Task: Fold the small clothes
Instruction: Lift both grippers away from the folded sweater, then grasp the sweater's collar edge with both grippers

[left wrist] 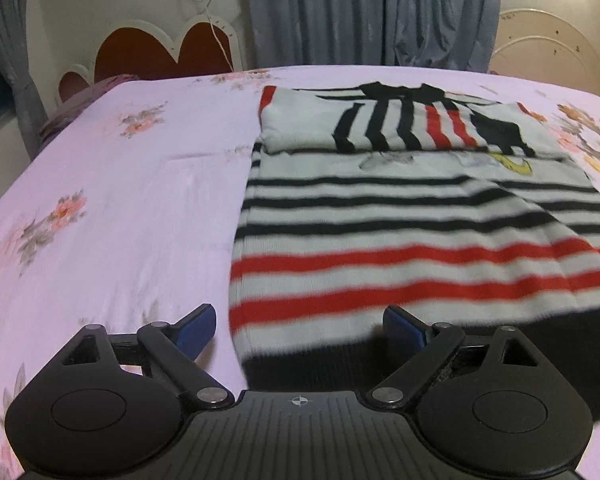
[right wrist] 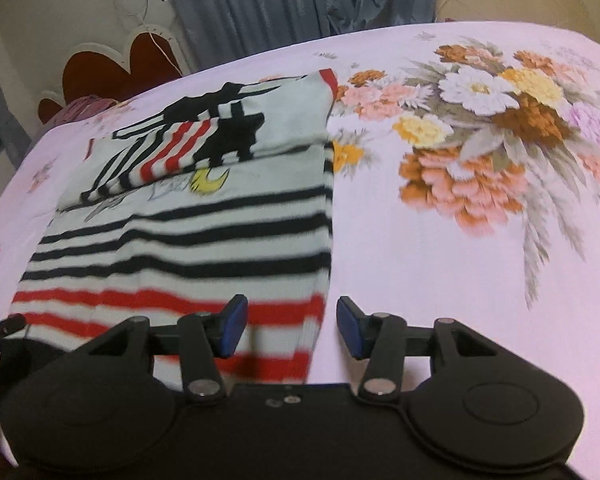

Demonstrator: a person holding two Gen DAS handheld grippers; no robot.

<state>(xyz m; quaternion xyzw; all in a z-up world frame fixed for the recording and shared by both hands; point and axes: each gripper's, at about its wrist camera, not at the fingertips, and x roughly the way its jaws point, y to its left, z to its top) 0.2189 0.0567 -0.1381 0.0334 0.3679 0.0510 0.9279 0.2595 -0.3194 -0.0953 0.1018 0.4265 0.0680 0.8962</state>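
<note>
A small striped sweater [left wrist: 412, 220] lay flat on a bed covered by a pink floral bedsheet [left wrist: 112, 208]. Its sleeves were folded in across the chest, at the far end, and its black hem was the near end, close to both grippers.

The left gripper [left wrist: 300, 330] hovered at the near left corner of the sweater. Its jaws stood wide apart and held nothing. The left blue pad [left wrist: 196, 330] was over the bare sheet, just beside the sweater's left edge, while the right pad [left wrist: 404, 330] was over the black hem. So the sweater's left edge passed between the two fingers.

The right gripper [right wrist: 288, 326] was at the near right corner of the sweater [right wrist: 180, 240]. Its jaws also stood apart, less wide, with nothing gripped. Its left pad [right wrist: 232, 326] was over the red stripes, and its right pad [right wrist: 352, 326] was over the pink bedsheet [right wrist: 440, 280]. The right edge of the sweater ran between them. I could not tell if any pad touched the cloth.

Behind the bed hung grey curtains [left wrist: 360, 12], and a red and white headboard [left wrist: 160, 48] stood at the far left.
</note>
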